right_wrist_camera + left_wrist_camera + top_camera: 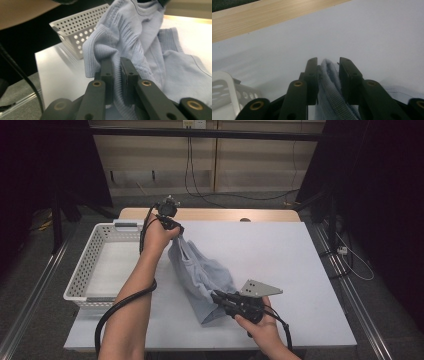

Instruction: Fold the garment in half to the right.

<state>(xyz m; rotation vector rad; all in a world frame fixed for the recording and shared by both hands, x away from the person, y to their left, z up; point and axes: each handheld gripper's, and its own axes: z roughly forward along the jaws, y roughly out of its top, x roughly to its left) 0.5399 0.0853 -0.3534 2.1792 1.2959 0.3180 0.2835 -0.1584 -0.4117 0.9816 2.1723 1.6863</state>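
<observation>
A light blue ribbed garment (200, 270) stretches between my two grippers over the white table (285, 255). My left gripper (177, 227) holds its upper end raised near the table's back left. In the left gripper view a fold of the garment (329, 85) stands between the jaws of the left gripper (328, 61), against both. My right gripper (217, 296) is at the front centre, shut on the lower ribbed edge. In the right gripper view the jaws of the right gripper (116, 61) pinch the garment's ribbed hem (100, 50), and the rest of the garment (155, 45) drapes beyond.
A white perforated basket (95, 245) stands at the table's left edge, close to my left forearm; its corner (224, 85) and wall (75, 27) appear in the gripper views. A wooden strip (210, 214) runs along the far edge. Cables trail on the floor behind.
</observation>
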